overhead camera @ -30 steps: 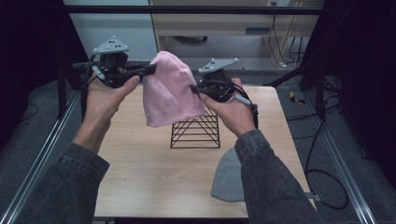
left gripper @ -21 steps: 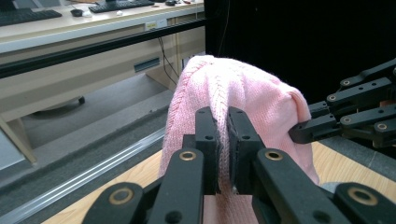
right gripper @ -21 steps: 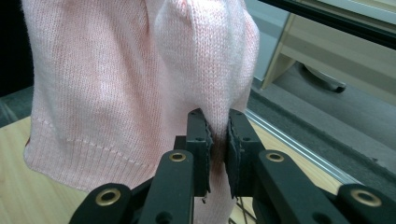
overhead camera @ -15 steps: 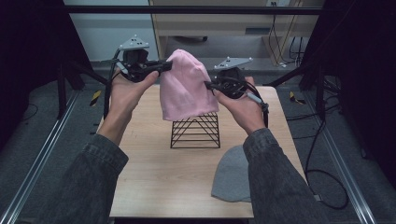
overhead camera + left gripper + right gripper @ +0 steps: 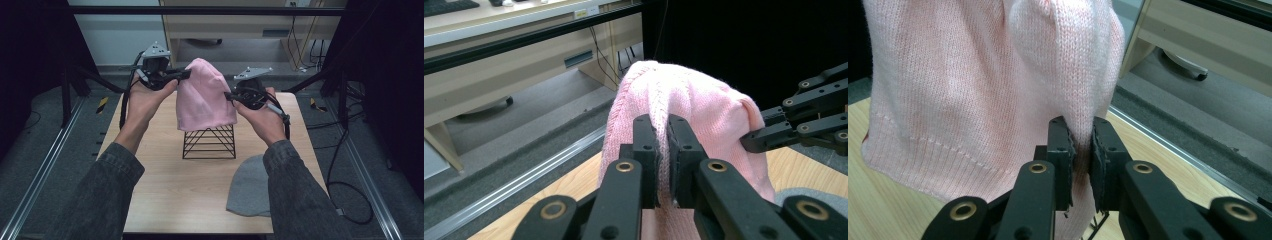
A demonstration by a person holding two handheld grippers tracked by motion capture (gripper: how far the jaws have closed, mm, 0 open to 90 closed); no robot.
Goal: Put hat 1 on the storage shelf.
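Wooden table (image 5: 165,190); both tongs, left (image 5: 186,75) and right (image 5: 229,95), pinch pink beanie (image 5: 205,97).

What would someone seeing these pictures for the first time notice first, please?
The pink knit beanie stands out, held up above the middle of the table between the left gripper and the right gripper, each shut on one side of it. Just beneath it stands a black wire stand shaped like a pyramid. A grey beanie lies flat near the table's front right edge.
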